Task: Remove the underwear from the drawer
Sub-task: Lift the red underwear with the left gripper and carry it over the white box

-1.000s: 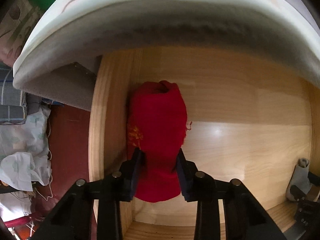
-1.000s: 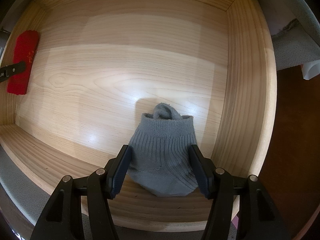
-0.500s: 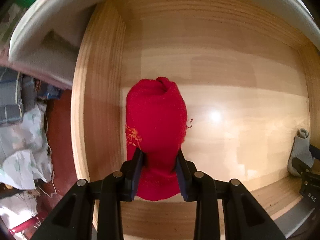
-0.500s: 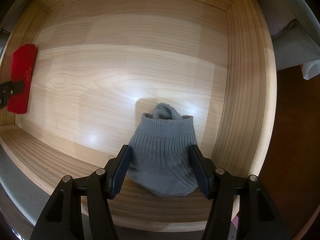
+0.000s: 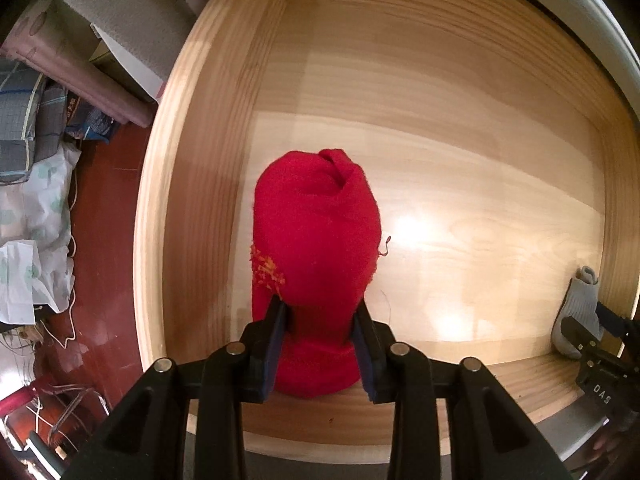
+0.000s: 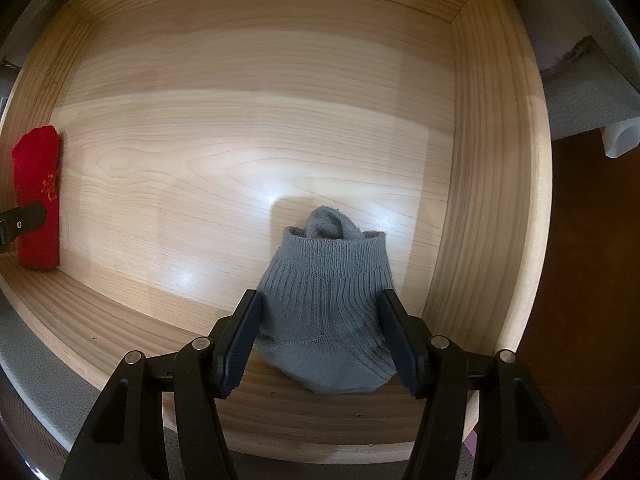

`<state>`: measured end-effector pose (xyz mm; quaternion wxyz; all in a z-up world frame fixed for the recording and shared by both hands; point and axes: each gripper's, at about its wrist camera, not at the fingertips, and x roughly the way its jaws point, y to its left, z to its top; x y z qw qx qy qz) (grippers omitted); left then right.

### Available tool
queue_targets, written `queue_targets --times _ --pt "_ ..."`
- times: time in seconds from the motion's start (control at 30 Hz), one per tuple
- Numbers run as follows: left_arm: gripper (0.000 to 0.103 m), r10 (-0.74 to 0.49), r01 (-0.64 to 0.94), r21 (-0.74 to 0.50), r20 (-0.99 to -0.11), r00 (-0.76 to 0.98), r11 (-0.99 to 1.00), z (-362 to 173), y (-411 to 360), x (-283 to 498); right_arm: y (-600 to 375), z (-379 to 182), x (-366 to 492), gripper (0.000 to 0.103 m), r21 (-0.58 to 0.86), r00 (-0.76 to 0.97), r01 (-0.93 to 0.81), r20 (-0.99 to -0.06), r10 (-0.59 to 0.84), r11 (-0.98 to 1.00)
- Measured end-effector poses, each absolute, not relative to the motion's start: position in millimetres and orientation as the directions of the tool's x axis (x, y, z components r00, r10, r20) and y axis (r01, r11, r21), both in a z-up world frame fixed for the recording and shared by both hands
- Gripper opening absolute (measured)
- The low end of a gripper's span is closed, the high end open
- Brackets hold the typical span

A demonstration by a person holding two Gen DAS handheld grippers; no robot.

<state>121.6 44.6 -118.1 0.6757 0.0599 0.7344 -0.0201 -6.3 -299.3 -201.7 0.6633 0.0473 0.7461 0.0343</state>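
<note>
A rolled red underwear bundle (image 5: 316,232) with orange stitching lies by the left wall of the wooden drawer (image 5: 460,184). My left gripper (image 5: 319,312) pinches its near end, and the jaws are opening slightly with the pads still pressing the cloth. The same red bundle (image 6: 36,184) shows at the far left of the right wrist view. A grey ribbed underwear bundle (image 6: 328,264) rests in the drawer's (image 6: 240,140) front right corner. My right gripper (image 6: 319,300) is shut on its sides. The grey bundle (image 5: 576,300) also appears at the left wrist view's right edge.
Left of the drawer lies a red-brown floor (image 5: 104,208) with patterned bags (image 5: 28,240), folded fabric and cables. A grey padded surface (image 5: 132,12) stands beyond the drawer's left wall. Right of the drawer is dark floor (image 6: 588,280).
My left gripper has drawn the red bundle toward the drawer's front wall, out from under the white overhanging edge. The right gripper and the grey bundle have not moved.
</note>
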Motion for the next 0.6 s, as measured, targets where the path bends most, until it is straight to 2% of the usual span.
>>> queue_targets --times 0.2,0.37,0.43,0.6 --pt "0.039 0.094 0.179 0.078 -0.992 -0.08 0.981 -118 30 119 -299 -202 -6 0.057 0.114 -0.116 0.023 -0.986 0.116 0.993" --pt "0.05 0.076 0.186 0.061 -0.994 -0.078 0.981 -114 30 123 -299 -201 -6 0.057 0.115 -0.115 0.023 -0.987 0.116 0.993" --pt "0.058 0.051 0.179 0.039 -0.997 -0.065 0.983 -110 32 126 -299 -201 -5 0.057 0.114 -0.115 0.023 -0.987 0.116 0.993" --pt "0.059 0.059 0.138 0.049 -0.995 -0.075 0.989 -114 39 136 -299 -201 -4 0.057 0.116 -0.113 0.023 -0.987 0.118 0.993"
